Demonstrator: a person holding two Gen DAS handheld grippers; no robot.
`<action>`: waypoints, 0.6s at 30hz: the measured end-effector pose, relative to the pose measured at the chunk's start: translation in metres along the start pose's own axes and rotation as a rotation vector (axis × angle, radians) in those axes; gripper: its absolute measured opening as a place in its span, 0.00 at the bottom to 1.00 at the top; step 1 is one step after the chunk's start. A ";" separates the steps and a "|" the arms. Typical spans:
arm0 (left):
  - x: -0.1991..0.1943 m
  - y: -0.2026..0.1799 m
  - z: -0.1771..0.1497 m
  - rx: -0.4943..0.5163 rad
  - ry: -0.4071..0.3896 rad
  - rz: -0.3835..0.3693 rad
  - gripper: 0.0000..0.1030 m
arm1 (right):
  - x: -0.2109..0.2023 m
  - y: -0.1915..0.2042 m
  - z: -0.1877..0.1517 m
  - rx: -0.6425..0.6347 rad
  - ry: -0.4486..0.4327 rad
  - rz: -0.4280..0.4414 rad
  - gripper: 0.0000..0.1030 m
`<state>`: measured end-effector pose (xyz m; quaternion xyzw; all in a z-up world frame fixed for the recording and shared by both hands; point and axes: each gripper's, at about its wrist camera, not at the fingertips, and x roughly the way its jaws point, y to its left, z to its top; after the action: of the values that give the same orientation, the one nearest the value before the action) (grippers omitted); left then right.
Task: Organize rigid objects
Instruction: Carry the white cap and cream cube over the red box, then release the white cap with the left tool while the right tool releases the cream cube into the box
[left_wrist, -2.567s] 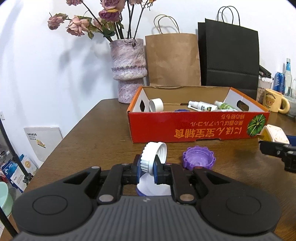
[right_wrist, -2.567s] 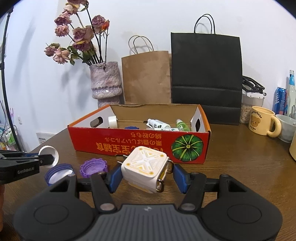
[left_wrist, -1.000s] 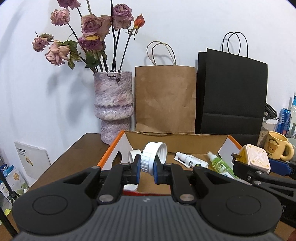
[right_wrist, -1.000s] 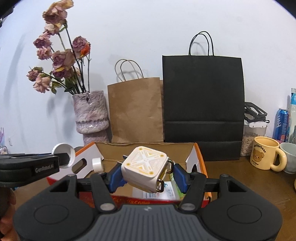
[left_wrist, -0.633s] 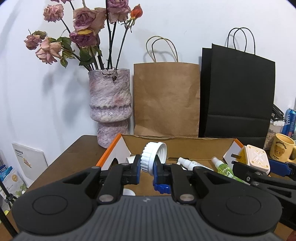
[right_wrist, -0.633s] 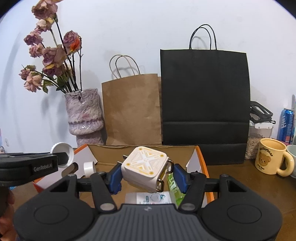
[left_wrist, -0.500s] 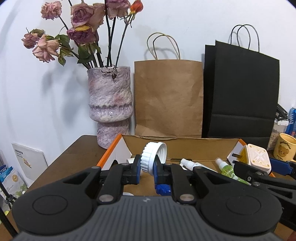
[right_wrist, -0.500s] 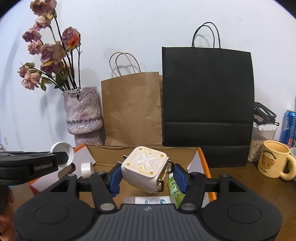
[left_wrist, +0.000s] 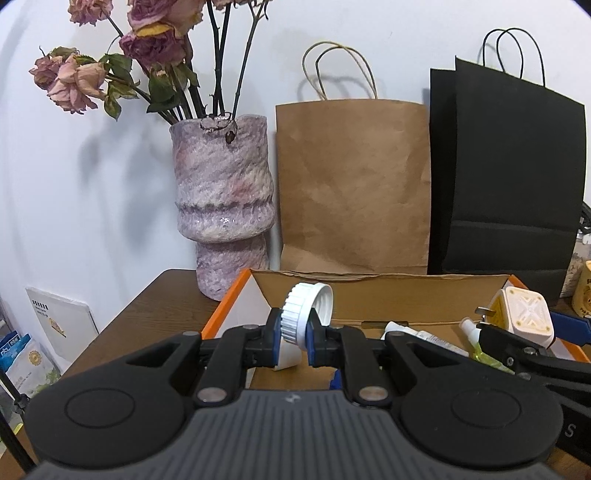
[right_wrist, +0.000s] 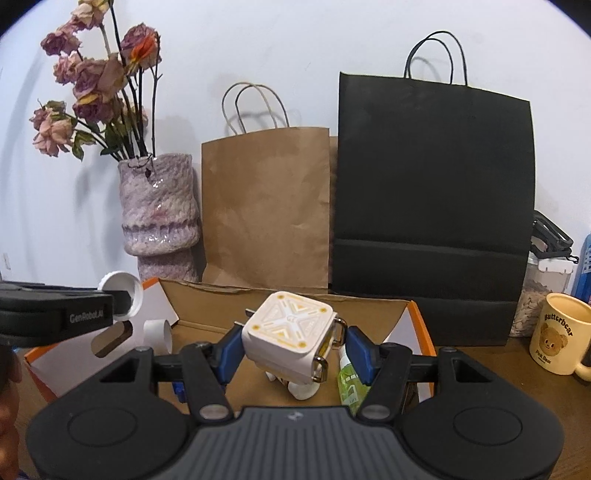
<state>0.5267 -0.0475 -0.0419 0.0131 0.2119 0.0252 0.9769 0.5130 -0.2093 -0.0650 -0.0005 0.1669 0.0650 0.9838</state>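
left wrist view shows the left gripper (left_wrist: 295, 341) pinching a round white ribbed plastic cap (left_wrist: 303, 317) tight by its rim, held up over the left end of the open orange cardboard box (left_wrist: 236, 295). right wrist view shows the right gripper (right_wrist: 293, 352) squeezing a white square plug block with yellow lines (right_wrist: 290, 336), held up over the right half of the same box, near its right wall.

both things look like they are being carried to the box, so the step in hand seems to be the drop-off. next, each gripper should go down low inside the box and then let go, so nothing bounces out.

a small white tube (right_wrist: 158, 334) stands near the box's left end, and a green bottle (right_wrist: 349, 384) lies near the right wall, so each drop needs a free spot on the box floor.
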 end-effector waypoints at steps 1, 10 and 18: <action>0.001 0.000 0.000 0.002 0.002 0.000 0.13 | 0.000 0.000 -0.001 0.000 0.002 -0.001 0.57; 0.001 0.001 -0.001 0.007 -0.018 0.032 0.90 | 0.006 -0.005 -0.006 0.014 0.046 -0.012 0.87; -0.001 0.002 0.000 0.002 -0.033 0.056 1.00 | 0.000 -0.006 -0.006 0.015 0.021 -0.051 1.00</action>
<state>0.5258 -0.0454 -0.0412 0.0203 0.1952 0.0522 0.9792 0.5119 -0.2155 -0.0708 0.0017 0.1778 0.0387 0.9833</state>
